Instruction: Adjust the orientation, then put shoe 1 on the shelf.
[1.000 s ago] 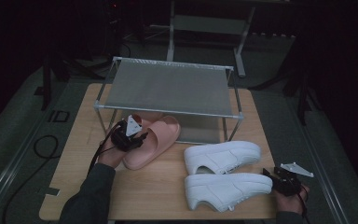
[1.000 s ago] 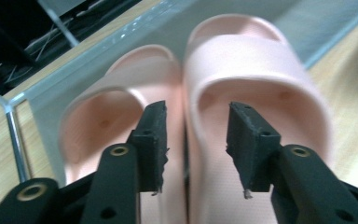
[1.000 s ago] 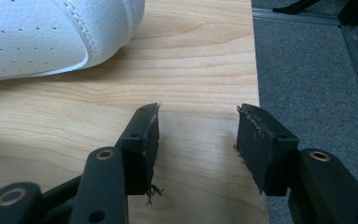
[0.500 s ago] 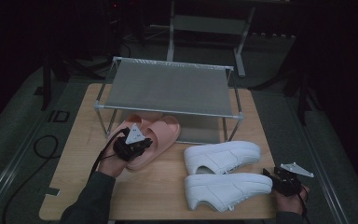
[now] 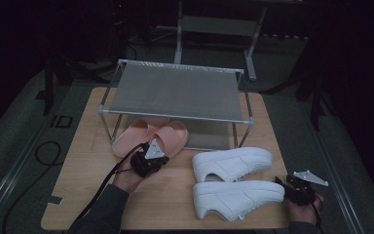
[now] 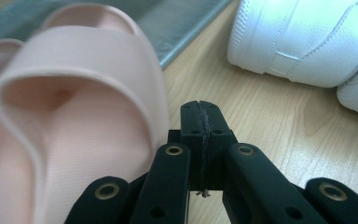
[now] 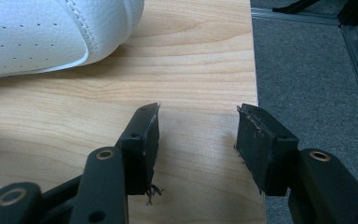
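Jaws of the left gripper [image 6: 200, 122] are pressed together with nothing between them, just beside the heel of the pink slippers [image 6: 70, 116]. On the high view this pair [image 5: 151, 139] lies on the desk [image 5: 78, 170], with the toes under the front edge of the metal shoe rack [image 5: 175, 90]. To the right of the slippers, two white sneakers [image 5: 233, 183] lie side by side. At the toe of the nearer sneaker, the right gripper [image 7: 196, 133] has its jaws wide apart and empty, above the desk edge.
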Action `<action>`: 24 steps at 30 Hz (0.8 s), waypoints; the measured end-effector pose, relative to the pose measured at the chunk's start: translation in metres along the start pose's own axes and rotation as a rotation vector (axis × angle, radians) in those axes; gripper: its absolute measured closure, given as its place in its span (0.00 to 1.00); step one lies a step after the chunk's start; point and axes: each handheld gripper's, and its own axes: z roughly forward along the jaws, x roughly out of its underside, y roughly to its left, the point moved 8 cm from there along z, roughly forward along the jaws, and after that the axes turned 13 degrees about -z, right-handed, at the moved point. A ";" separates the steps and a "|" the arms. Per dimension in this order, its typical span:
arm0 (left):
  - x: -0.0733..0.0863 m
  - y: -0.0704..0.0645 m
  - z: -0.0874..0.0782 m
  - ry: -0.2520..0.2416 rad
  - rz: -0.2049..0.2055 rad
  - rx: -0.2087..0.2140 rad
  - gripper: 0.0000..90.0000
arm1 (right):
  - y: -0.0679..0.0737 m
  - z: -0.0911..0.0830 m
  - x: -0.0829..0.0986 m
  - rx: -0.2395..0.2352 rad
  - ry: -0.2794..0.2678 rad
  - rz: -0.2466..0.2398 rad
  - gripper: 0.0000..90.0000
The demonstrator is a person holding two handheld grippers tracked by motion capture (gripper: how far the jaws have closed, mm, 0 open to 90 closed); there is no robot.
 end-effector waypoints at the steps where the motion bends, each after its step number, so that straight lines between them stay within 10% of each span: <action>1: 0.001 0.000 0.003 0.003 -0.001 -0.001 1.00 | 0.000 0.000 0.000 0.000 0.001 0.000 0.53; 24: -0.007 0.018 0.024 0.014 -0.022 -0.036 1.00 | 0.000 0.000 0.000 -0.001 0.001 -0.001 0.53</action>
